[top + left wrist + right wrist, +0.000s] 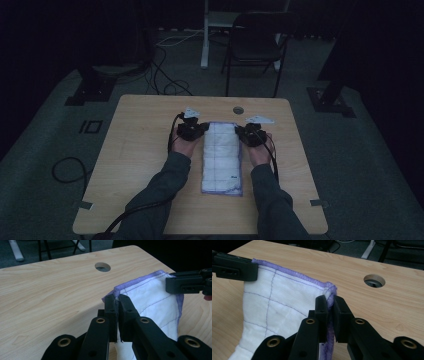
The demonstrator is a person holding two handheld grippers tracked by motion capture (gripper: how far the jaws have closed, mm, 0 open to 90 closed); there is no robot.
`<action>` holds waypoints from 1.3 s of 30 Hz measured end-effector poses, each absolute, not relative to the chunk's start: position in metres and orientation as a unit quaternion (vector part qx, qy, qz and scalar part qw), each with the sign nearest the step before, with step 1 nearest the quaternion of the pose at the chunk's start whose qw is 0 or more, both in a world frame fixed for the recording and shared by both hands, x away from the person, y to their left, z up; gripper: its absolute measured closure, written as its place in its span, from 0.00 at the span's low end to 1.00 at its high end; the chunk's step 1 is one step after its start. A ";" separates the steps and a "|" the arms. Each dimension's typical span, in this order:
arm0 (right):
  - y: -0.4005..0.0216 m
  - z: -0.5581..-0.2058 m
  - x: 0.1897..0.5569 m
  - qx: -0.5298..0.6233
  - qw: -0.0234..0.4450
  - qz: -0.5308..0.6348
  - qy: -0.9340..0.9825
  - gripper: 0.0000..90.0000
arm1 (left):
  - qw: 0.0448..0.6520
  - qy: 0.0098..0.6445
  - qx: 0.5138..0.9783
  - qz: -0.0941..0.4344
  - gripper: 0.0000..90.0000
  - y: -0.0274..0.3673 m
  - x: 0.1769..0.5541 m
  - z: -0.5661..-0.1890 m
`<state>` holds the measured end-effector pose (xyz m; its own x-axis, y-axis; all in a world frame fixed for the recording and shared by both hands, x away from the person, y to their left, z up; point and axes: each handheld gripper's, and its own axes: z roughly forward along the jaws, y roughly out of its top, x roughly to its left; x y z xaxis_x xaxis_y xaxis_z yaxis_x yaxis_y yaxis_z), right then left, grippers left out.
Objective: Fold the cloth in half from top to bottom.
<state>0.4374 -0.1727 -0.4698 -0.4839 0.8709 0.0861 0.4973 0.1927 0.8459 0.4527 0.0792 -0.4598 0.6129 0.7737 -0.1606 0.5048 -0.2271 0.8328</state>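
High view: a folded white quilted cloth with purple edging (222,159) lies lengthwise in the middle of the wooden table (140,150), its near end towards the person and its far end between the two grippers. The left gripper (200,129) pinches the far left corner and the right gripper (243,131) pinches the far right corner; the jaws of each are nearly together, with only the cloth's edge between them. In the two gripper views that far edge stands up off the wood and runs taut from one gripper to the other. Holding both corners keeps the edge straight and square, which would probably suit folding the far end back over the near part. Both forearms come in from the near side, about parallel, one on each side of the cloth, with the hands behind the grippers and the jaws turned inward toward the cloth.
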 end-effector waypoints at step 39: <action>-0.177 -0.463 0.403 0.428 0.216 0.458 0.748 0.93 | 0.495 0.376 0.768 0.155 0.97 0.087 0.410 -0.450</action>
